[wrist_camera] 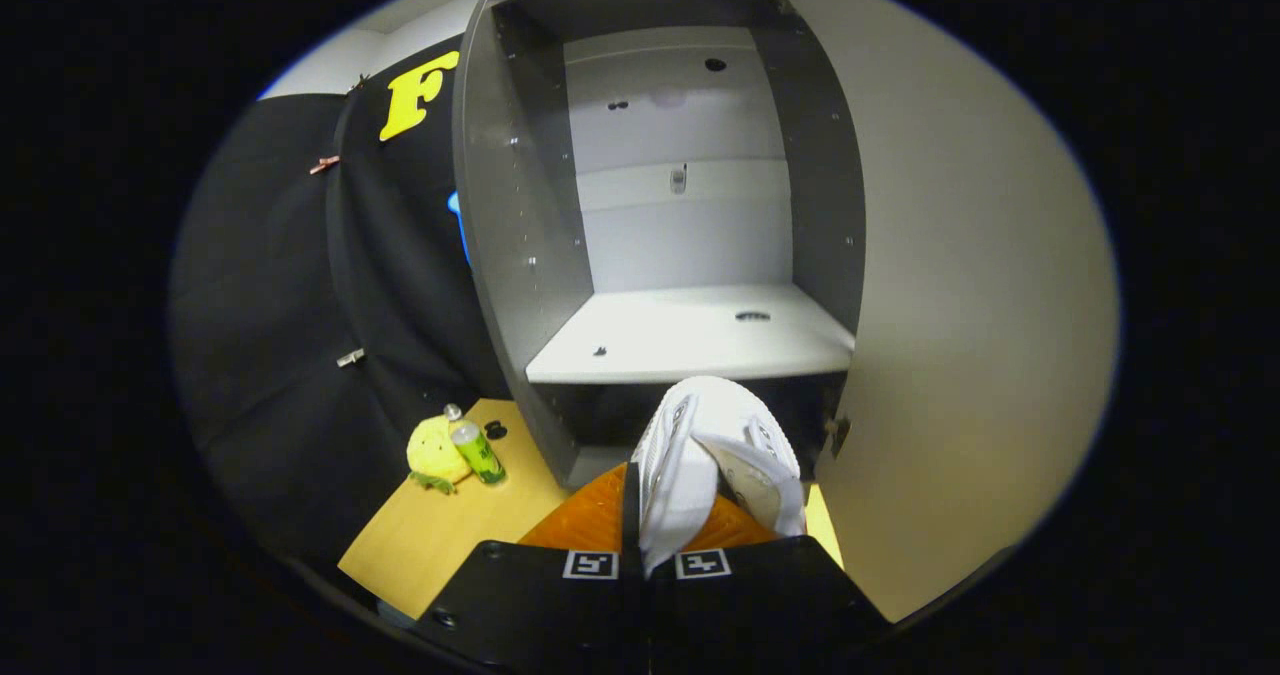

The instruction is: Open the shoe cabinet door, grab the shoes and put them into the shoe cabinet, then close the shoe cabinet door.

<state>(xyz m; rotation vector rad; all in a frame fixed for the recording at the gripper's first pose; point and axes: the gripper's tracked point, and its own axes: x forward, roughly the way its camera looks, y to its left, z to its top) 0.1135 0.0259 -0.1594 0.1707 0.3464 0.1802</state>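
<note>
Shoes (pixel 715 460), white and pinched together, sit low in the centre of the frame, held up in front of the open shoe cabinet (pixel 660 205). The gripper (pixel 660 545) has its jaws drawn nearly together on them, both fingers pressing the fabric, so the pair hangs just beyond the fingertips, over an orange patch of the surface below and short of the cabinet's white shelf (pixel 690 335).

The grip looks to be on soft upper material only, so I judge the shoes could slip or twist free if swung quickly. They also hang below the shelf's front edge; pushed straight ahead, the toes would likely catch on that edge or go into the dark gap beneath. The door (pixel 960 355), swung wide at the right of the frame, stands close to the path and could be knocked.

Counted: two shoes, as far as I can tell; one cabinet with one door; one visible shelf. On the wooden tabletop (pixel 440 530) at lower left are one yellow plush toy (pixel 435 452) and one green can (pixel 480 452), touching each other.
</note>
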